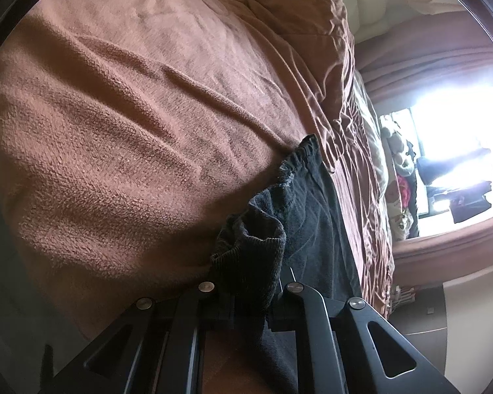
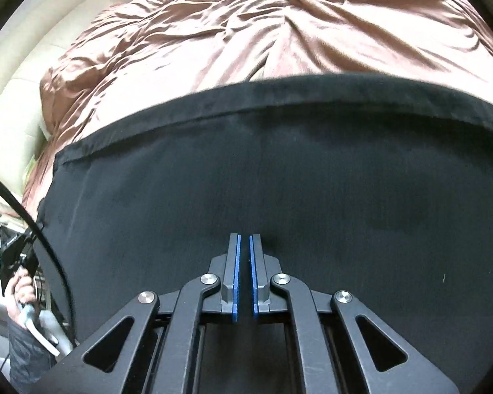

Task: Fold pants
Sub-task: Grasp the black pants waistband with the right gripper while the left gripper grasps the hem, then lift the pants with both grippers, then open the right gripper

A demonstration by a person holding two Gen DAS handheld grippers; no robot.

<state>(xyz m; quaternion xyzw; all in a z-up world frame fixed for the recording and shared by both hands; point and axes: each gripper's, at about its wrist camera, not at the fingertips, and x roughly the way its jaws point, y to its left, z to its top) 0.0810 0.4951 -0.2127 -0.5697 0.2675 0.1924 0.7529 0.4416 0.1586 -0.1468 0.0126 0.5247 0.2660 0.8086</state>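
The black pants (image 2: 279, 170) lie spread on a brown bed cover, filling most of the right wrist view, with a hemmed edge (image 2: 246, 98) across the top. My right gripper (image 2: 244, 239) hovers over the middle of the cloth, its blue pads (image 2: 236, 279) nearly together with a thin gap and nothing between them. In the left wrist view my left gripper (image 1: 246, 282) is shut on a ribbed cuff of the pants (image 1: 249, 249). The cloth bunches over the fingers and hides the tips. The rest of the pants (image 1: 315, 203) trails away along the bed.
A brown fleece blanket (image 1: 141, 115) covers the bed, with a shiny brown quilt (image 2: 263, 26) beyond the pants. A cream headboard or wall (image 2: 19, 92) stands at the left. A bright window (image 1: 460, 131) and clutter lie past the bed edge. My hand and a black cable (image 2: 33, 216) show at the left.
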